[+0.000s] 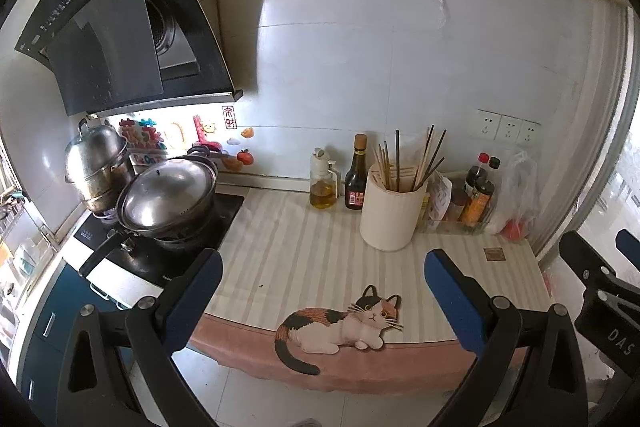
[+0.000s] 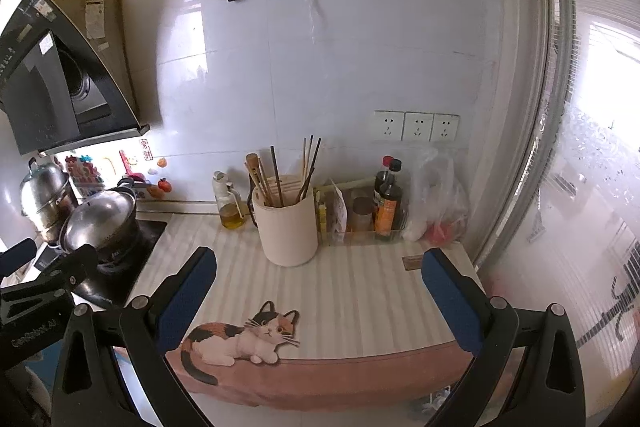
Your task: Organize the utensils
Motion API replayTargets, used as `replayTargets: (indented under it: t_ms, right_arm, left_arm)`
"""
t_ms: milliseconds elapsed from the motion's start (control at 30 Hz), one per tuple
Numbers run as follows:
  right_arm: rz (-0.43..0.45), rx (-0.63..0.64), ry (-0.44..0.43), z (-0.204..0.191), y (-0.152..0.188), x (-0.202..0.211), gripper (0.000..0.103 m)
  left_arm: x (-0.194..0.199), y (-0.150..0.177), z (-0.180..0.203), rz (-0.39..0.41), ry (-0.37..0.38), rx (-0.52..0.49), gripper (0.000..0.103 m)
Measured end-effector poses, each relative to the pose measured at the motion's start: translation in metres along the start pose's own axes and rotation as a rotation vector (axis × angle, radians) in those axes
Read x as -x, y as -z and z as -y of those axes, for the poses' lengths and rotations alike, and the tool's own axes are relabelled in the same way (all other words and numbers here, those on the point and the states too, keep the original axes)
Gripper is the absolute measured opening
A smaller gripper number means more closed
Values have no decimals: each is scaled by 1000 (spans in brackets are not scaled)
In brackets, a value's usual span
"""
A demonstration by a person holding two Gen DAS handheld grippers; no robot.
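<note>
A cream utensil holder [image 1: 390, 215] stands at the back of the striped counter mat [image 1: 300, 251] with several chopsticks [image 1: 416, 159] upright in it. It also shows in the right wrist view [image 2: 287, 231] with its chopsticks [image 2: 292, 171]. My left gripper [image 1: 322, 263] is open and empty, held back above the counter's front edge. My right gripper [image 2: 318, 263] is open and empty too, at about the same distance. The right gripper shows at the right edge of the left wrist view [image 1: 600, 275].
An oil dispenser [image 1: 322, 183] and a dark sauce bottle [image 1: 356, 175] stand left of the holder. Bottles [image 1: 478, 195] and a plastic bag [image 1: 516, 195] stand to its right. Pots [image 1: 168, 195] sit on the stove at left under a range hood [image 1: 120, 39]. A cat picture [image 1: 340, 327] is on the mat's front.
</note>
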State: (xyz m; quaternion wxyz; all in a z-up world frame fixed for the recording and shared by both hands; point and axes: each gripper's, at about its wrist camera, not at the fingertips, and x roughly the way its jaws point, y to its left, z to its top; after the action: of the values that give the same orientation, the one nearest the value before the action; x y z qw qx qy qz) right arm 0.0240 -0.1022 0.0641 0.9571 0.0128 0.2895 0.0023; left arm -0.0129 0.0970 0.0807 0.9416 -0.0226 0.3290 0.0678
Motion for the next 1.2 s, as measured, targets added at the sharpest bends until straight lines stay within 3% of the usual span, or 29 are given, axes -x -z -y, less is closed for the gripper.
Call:
replayTargets:
  t_ms: [1200]
  right_arm:
    - [-26,17,8,4,-1,-22,103]
  left_arm:
    - [-16,-4,2,-14,-3,1,103]
